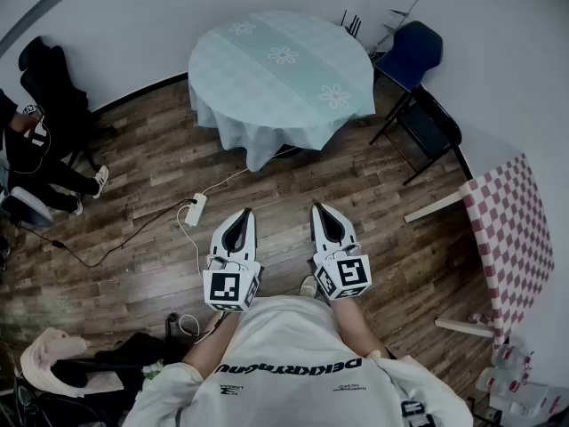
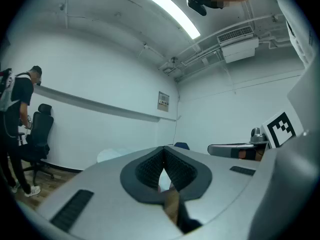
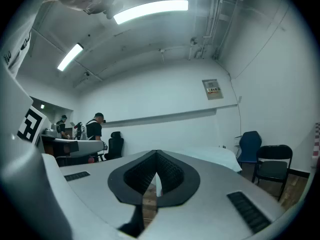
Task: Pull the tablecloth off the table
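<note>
A round table draped in a pale mint tablecloth [image 1: 280, 74] with flower prints stands across the wooden floor, well ahead of me. My left gripper [image 1: 246, 213] and right gripper [image 1: 319, 208] are held level side by side in front of my chest, both shut and empty, tips pointing toward the table and far short of it. In the left gripper view the tablecloth [image 2: 112, 155] shows faintly beyond the shut left gripper [image 2: 164, 148]. In the right gripper view the tablecloth [image 3: 215, 156] lies past the shut right gripper [image 3: 157, 153].
A blue chair [image 1: 411, 53] and a black folding chair [image 1: 436, 127] stand right of the table. A red-checked table [image 1: 511, 234] is at the right. A power strip [image 1: 195, 209] and cables lie on the floor. A person [image 1: 36, 163] is at the left.
</note>
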A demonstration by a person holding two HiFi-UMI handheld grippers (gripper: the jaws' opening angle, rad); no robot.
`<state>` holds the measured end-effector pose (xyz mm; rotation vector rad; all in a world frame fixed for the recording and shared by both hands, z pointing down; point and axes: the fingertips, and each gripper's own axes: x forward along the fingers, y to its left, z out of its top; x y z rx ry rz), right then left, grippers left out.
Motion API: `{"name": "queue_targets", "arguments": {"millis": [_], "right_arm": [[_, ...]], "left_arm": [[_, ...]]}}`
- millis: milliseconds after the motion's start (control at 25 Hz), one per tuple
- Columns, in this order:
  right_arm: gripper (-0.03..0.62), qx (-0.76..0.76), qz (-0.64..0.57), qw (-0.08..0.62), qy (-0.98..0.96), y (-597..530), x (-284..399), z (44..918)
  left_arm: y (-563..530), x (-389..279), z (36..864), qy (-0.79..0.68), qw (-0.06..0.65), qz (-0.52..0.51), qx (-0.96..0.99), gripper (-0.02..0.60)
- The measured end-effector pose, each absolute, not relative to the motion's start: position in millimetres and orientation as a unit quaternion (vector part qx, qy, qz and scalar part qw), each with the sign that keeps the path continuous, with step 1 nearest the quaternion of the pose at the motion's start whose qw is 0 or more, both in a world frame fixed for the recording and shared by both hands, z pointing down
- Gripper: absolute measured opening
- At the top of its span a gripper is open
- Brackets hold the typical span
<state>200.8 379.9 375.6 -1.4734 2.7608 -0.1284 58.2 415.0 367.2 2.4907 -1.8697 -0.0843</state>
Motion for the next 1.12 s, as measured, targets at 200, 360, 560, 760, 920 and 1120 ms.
{"name": "queue_targets", "arguments": {"millis": [200,360,560,760,920,1120], "right_arm": [[0.032,-0.467,-0.059,0.018,0.882,387.9,189.4,374.6],[0.032,-0.48,-0.061,0.014,0.875,394.8,172.6,376.6],[0.031,-0.494,-0.056,0.009,0.868,405.1,140.9,374.6],[0.032,-0.506,-0.043,0.0,0.862,410.8,119.0,371.0],[0.032,-0.508,-0.038,-0.006,0.861,401.1,103.6,370.7],[0.032,-0.51,-0.044,-0.006,0.859,367.7,91.2,377.7]], "left_arm": [[422.2,47.9,370.6,-0.595,0.019,-0.028,0.803,0.014],[426.3,32.9,373.4,-0.583,0.024,-0.026,0.812,0.014],[431.9,4.8,379.1,-0.569,0.029,-0.022,0.821,0.014],[432.8,-14.5,385.5,-0.558,0.04,-0.029,0.828,0.014],[426.3,-23.2,389.1,-0.55,0.048,-0.029,0.833,0.014],[393.0,-29.2,396.8,-0.541,0.052,-0.019,0.839,0.014]]}}
